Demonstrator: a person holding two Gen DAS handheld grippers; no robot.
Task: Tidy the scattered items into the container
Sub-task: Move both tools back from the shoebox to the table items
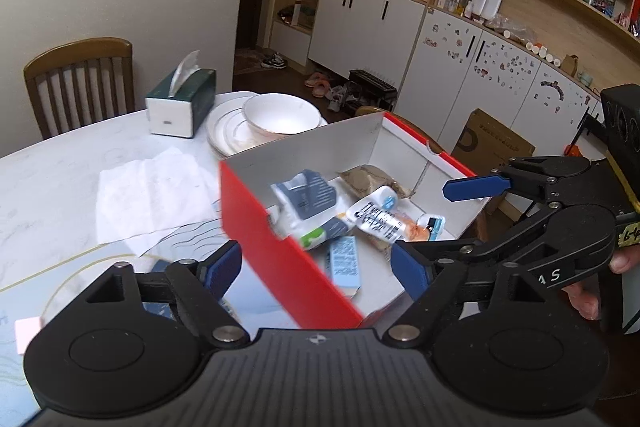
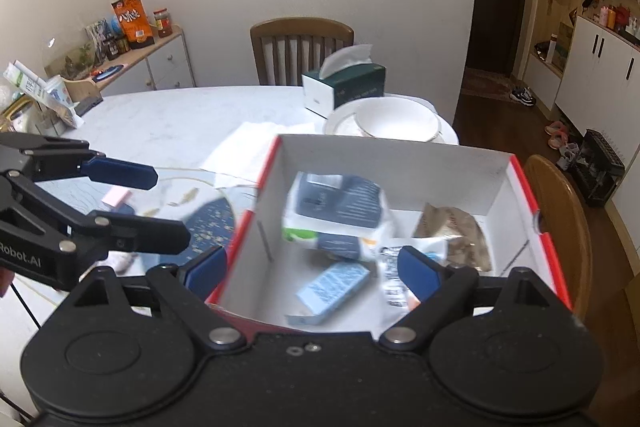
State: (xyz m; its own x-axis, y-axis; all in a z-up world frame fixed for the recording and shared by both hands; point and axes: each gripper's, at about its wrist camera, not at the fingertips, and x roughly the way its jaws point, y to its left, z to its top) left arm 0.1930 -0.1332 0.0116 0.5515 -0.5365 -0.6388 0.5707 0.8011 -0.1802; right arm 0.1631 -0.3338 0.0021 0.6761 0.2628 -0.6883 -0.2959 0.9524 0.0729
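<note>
Marble bench carries my red box overhanging its three-o'clock edge; left gripper and right gripper jaws released, empty. A nudge could tip it off.

Even indoor light, strong fisheye bending at edges, motion blur mid-frame.

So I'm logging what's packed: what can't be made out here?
- Packet labels: blurred in both views, e.g. grey pouch.
- Red box near floor: hidden in the right wrist view by the right hand-held gripper.
- Pink item: clipped by the left hand-held gripper.
</note>
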